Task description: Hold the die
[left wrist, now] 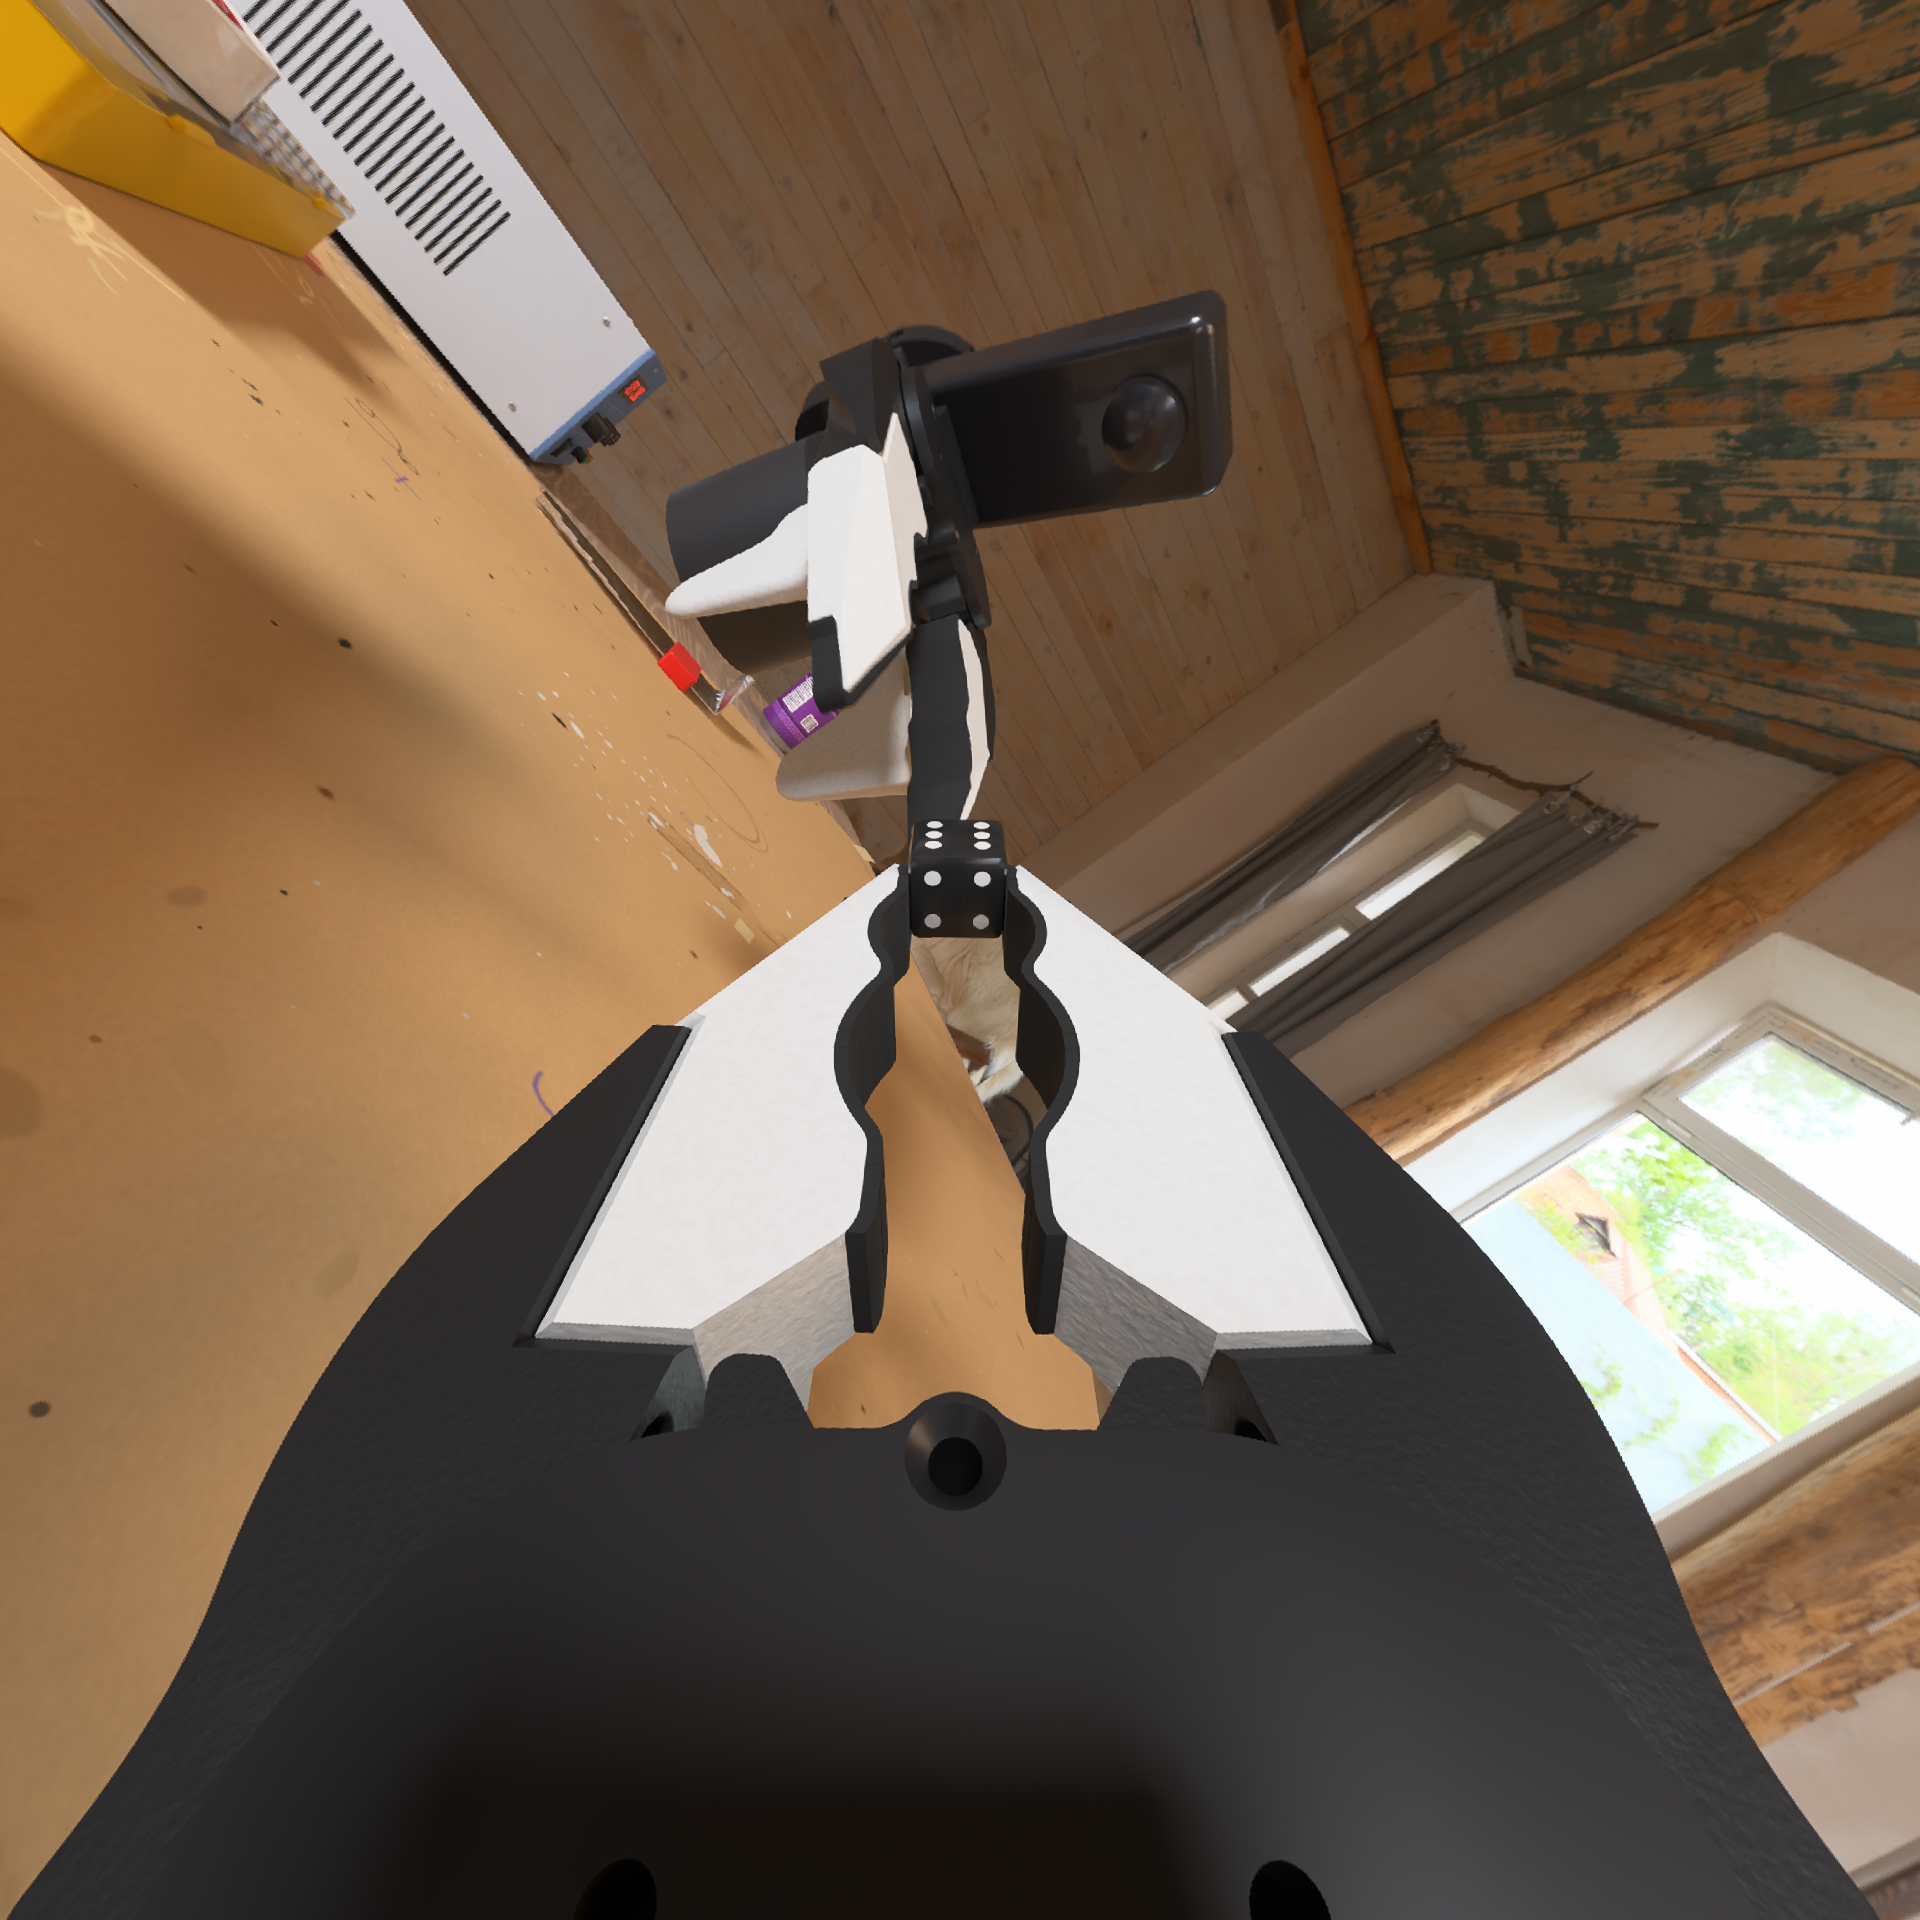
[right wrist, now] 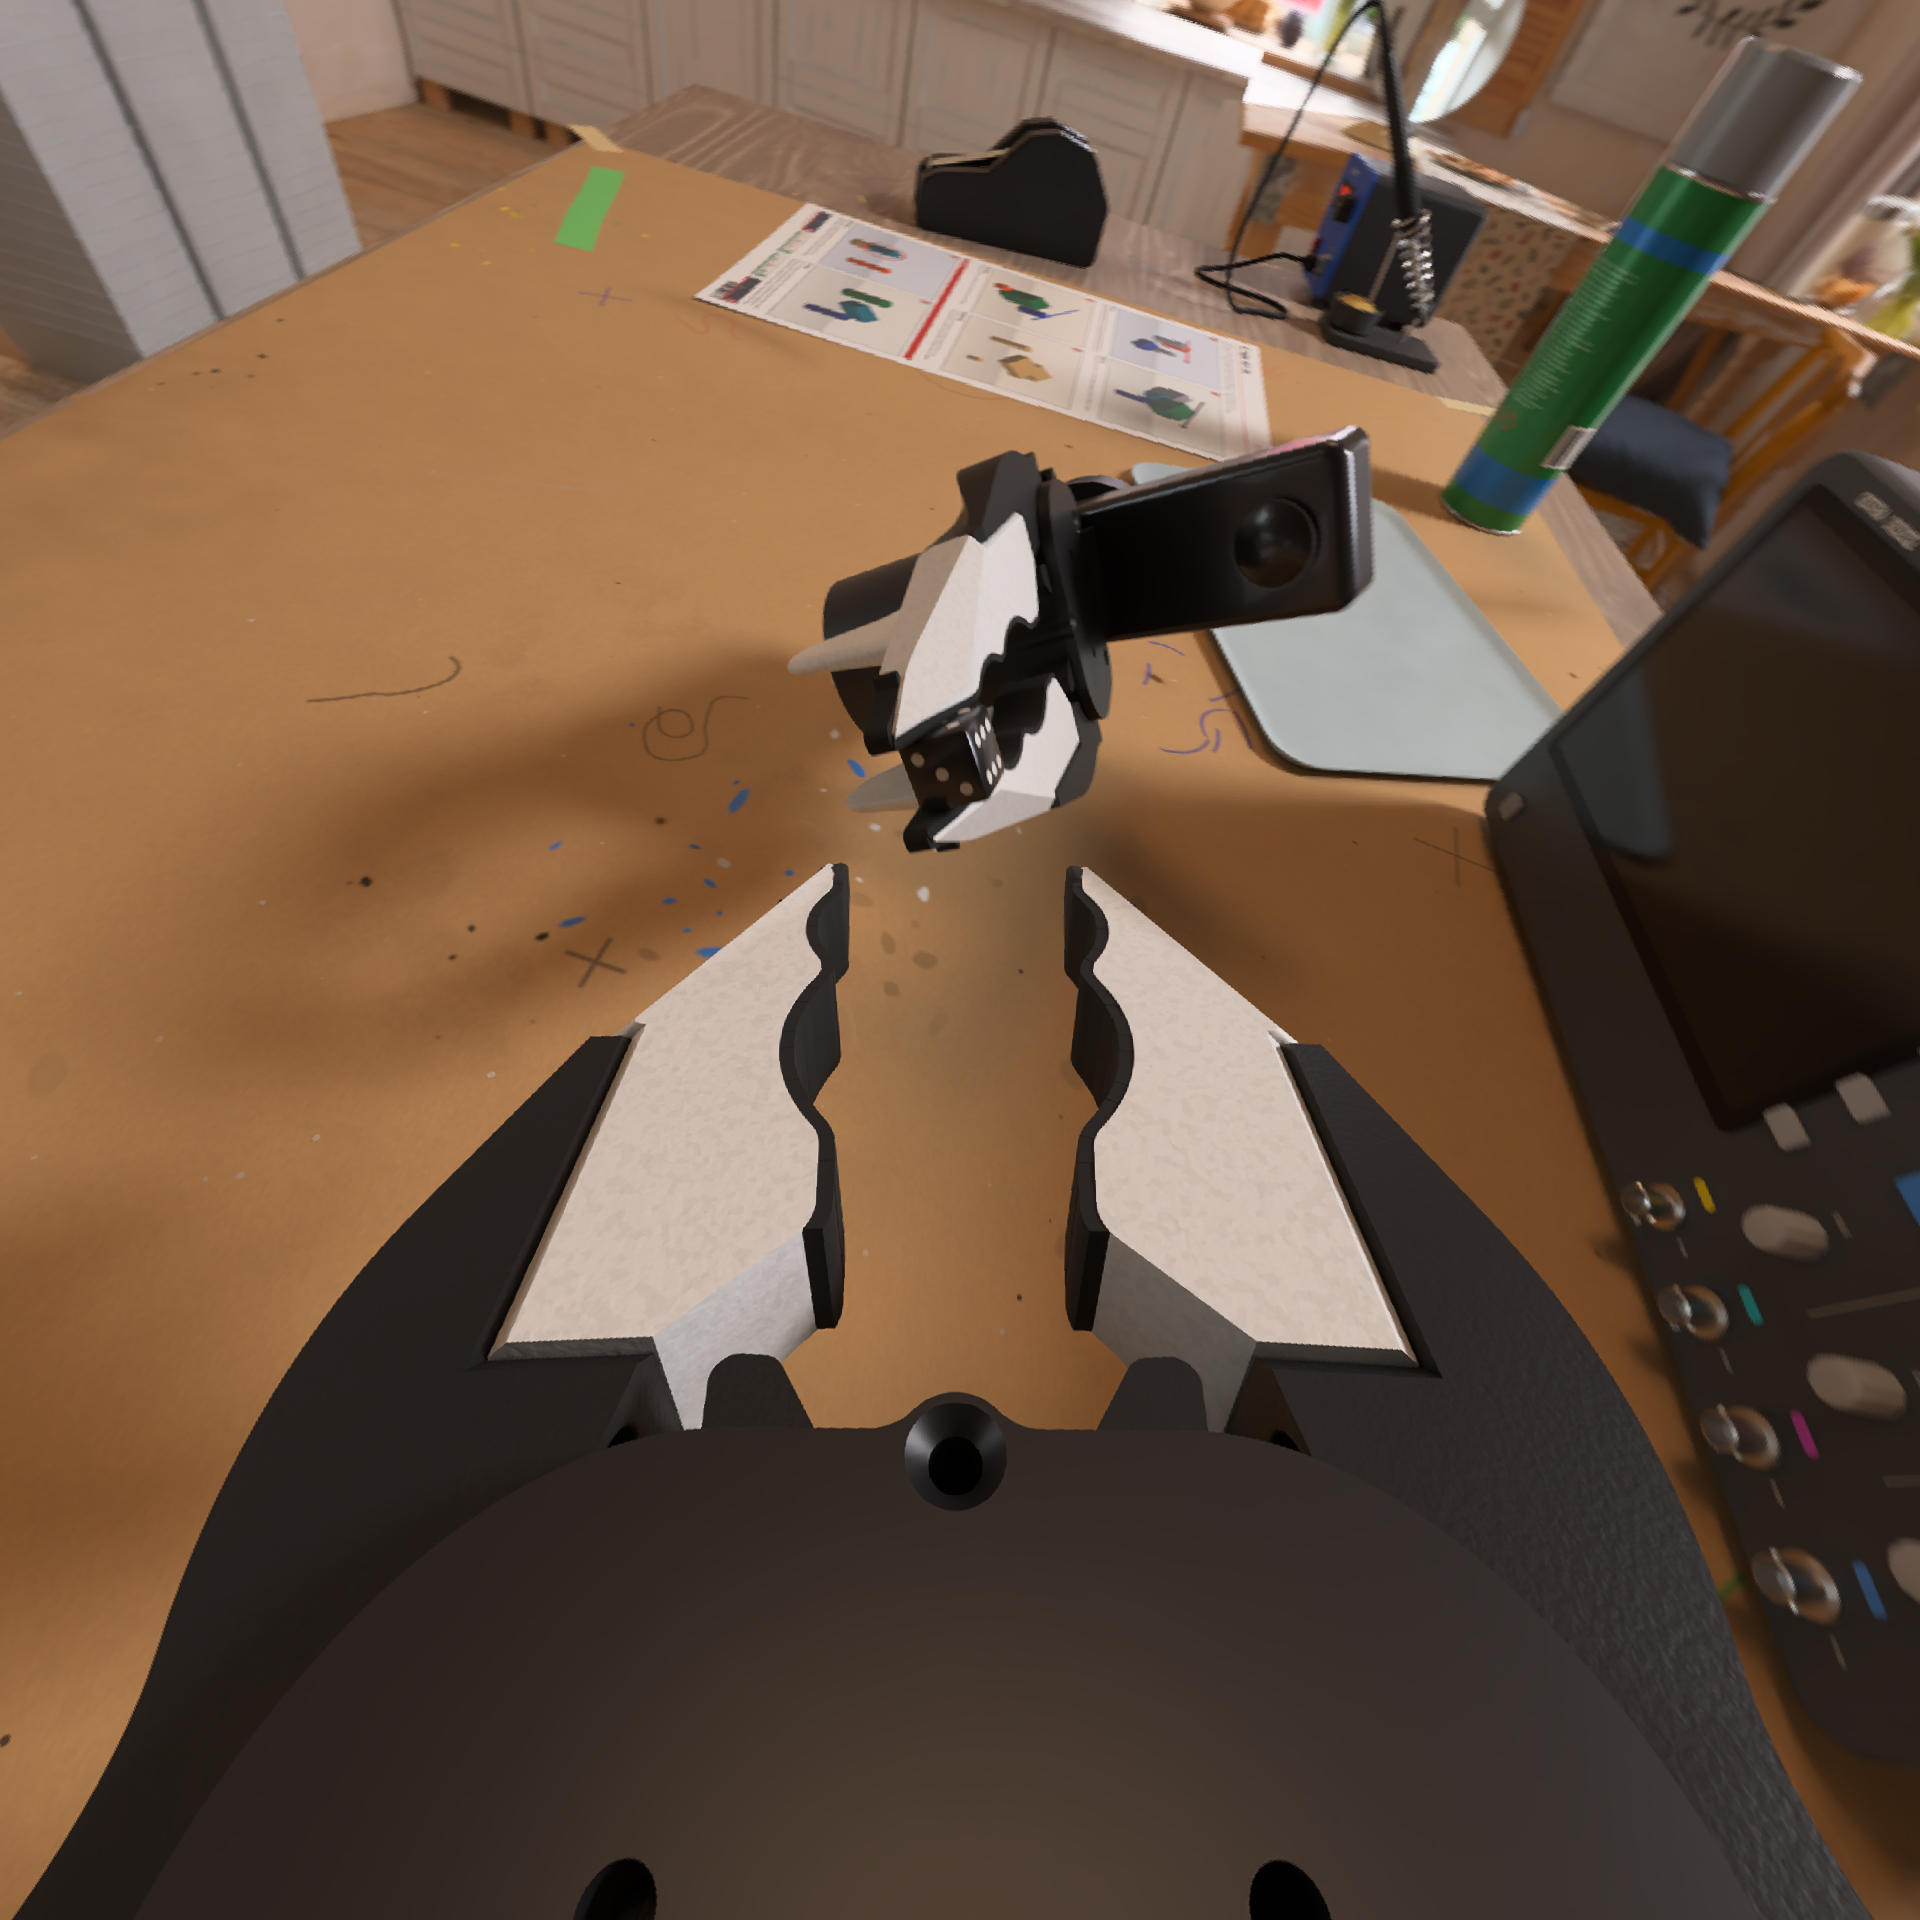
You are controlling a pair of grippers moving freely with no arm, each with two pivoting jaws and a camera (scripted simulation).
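A black die (left wrist: 956,894) with white pips is clamped between the fingertips of my left gripper (left wrist: 956,896), held in the air above the brown table (left wrist: 260,831). In the right wrist view the left gripper (right wrist: 916,792) hangs tilted over the table (right wrist: 416,520) with the die (right wrist: 951,771) in its tips. My right gripper (right wrist: 961,883) is open and empty, its tips just short of the die and a little below it. It also shows in the left wrist view (left wrist: 888,743), facing the die from beyond.
A dark instrument with knobs (right wrist: 1766,1039) fills the right side. A pale tray (right wrist: 1382,644), a green spray can (right wrist: 1621,281), a printed sheet (right wrist: 987,322), a tape dispenser (right wrist: 1008,187) and a soldering station (right wrist: 1371,249) stand farther back. A white vented box (left wrist: 436,208) and a yellow box (left wrist: 156,156) stand at the table's edge.
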